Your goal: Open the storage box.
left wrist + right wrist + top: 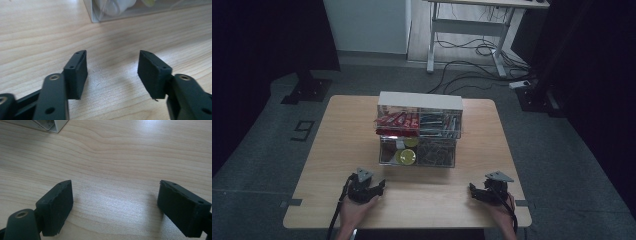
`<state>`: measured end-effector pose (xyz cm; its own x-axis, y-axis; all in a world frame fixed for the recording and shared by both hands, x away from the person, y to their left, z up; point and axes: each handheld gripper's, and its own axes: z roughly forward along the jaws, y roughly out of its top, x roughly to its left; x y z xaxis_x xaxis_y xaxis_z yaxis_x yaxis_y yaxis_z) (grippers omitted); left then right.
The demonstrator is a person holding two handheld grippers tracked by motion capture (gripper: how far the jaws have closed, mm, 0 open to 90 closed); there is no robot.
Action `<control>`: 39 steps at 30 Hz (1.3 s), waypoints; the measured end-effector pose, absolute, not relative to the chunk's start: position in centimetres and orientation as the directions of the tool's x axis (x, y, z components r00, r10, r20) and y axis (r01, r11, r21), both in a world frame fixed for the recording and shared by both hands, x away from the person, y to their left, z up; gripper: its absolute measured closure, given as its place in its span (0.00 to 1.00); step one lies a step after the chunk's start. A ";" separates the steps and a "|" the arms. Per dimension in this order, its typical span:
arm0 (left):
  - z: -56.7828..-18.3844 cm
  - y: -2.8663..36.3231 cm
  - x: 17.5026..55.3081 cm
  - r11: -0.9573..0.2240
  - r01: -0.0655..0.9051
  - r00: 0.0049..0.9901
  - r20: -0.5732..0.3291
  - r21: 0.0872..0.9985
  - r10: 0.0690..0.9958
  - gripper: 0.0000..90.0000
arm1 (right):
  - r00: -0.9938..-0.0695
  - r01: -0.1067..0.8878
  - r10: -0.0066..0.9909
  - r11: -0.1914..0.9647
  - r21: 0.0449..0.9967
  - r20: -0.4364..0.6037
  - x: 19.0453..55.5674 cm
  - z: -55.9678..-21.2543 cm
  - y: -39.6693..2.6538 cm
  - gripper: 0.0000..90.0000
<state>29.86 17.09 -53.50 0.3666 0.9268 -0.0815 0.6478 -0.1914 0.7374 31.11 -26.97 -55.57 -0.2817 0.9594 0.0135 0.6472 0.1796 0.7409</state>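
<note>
Where cables trail, grey floor (267,150), wooden table (342,130)

One table (342,150), one clear drawer box (419,134), two grippers, left gripper (366,189), right gripper (488,192), two hands

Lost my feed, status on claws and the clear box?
Left claw open, empty. Right claw open, empty. Clear box on table, beyond both, untouched. Nothing in the way.

Taped "9" (302,130) on floor
</note>
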 end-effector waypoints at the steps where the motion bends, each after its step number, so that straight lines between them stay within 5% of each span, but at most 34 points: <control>1: -53.3 17.2 29.8 -0.187 0.643 0.368 -0.085 0.743 0.926 0.49 | -0.282 0.647 0.959 0.180 0.741 0.014 31.1 -55.6 -27.0 0.15; 20: -50.8 18.8 28.6 -0.149 0.588 0.398 -0.123 0.795 0.909 0.94 | -0.281 0.647 0.960 0.179 0.741 0.013 31.1 -55.6 -27.0 0.15; 39: -47.3 18.7 28.0 -0.117 0.520 0.430 -0.141 0.846 0.892 0.98 | -0.273 0.648 0.962 0.174 0.742 0.013 31.0 -55.6 -27.0 0.16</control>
